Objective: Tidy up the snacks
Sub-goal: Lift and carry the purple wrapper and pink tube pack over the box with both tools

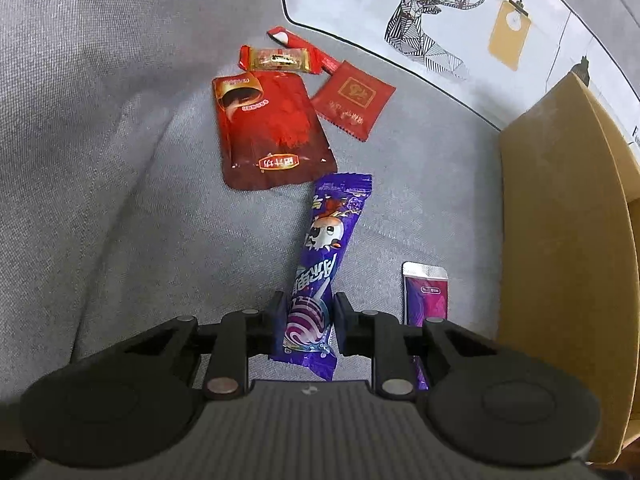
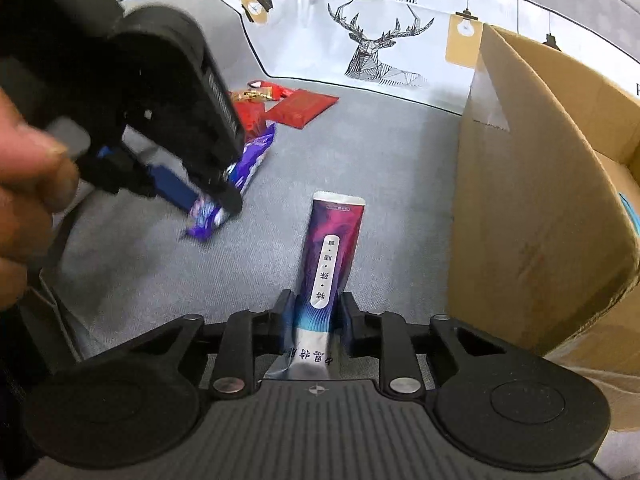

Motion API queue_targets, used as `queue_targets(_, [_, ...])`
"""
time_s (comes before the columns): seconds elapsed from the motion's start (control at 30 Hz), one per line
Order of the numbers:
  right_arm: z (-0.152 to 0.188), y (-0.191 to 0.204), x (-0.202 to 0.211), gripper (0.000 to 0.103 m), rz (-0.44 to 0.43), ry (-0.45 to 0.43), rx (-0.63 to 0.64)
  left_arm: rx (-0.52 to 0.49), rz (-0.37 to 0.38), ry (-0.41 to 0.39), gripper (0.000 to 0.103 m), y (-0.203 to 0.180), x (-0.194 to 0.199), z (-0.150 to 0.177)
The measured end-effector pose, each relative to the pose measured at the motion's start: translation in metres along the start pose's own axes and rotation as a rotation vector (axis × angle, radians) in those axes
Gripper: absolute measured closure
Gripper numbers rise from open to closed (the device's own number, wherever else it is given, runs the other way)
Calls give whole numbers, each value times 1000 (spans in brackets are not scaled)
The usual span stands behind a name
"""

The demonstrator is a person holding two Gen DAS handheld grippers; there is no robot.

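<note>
The left gripper (image 1: 308,322) has its fingers narrow, clamped on the lower end of a purple lollipop wrapper (image 1: 320,256) that runs toward 12 o'clock on the grey fabric (image 1: 120,160). The right gripper (image 2: 316,320) likewise pinches a purple-and-pink sachet (image 2: 326,264) between its pads. Farther, at 11 o'clock, lie red snack packets (image 1: 272,136). At 2 o'clock stands a cardboard box (image 2: 540,220).

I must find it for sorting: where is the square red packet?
In the left wrist view, the square red packet lies on the grey cushion, right of the large red pouch.
</note>
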State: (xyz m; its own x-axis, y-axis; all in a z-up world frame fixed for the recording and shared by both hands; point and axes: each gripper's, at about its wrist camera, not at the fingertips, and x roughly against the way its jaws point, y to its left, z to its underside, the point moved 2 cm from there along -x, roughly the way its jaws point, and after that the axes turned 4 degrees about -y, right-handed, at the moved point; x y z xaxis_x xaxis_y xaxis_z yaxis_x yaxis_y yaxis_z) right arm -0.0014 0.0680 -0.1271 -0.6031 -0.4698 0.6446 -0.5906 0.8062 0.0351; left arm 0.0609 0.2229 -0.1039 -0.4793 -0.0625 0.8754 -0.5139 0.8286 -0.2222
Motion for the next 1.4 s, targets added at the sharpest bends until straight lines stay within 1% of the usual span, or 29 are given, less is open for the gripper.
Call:
queue_targets(0.27, [0, 4, -2, 75, 4, -12, 21, -29, -13, -6, 77, -7, -3, 2])
queue_targets(0.33, [1, 5, 0, 78, 7, -21, 30, -31, -15, -10, 77, -7, -2, 3])
queue_targets(0.43, [0, 7, 3, 80, 11, -41, 40, -28, -18, -18, 77, -7, -1, 3])
queue_targets(0.77, [-2, 10, 23, 80, 18, -143, 52, -13, -16, -68, 77, -3, 12, 1])
queue_targets(0.9, [-8, 8, 32, 80, 18, -177, 35, -14, -18, -110, 77, -4, 21, -1])
queue_targets(1.07, [-20, 5, 48, 80, 21, -243, 25, -20, -22, -173, 77, -10, 30, -6])
queue_targets(1.17, [-29, 1, 58, 80, 30, -288, 19, -33, -23, -196, 77, -14, 34, -7])
queue_targets(1.23, [-35, -3, 66, 80, 36, -311, 14, -39, -22, -203, 77, -16, 35, -8])
queue_targets(1.4, [-44, -17, 74, 80, 57, -336, -4, -37, -19, -206, 77, -17, 34, -7])
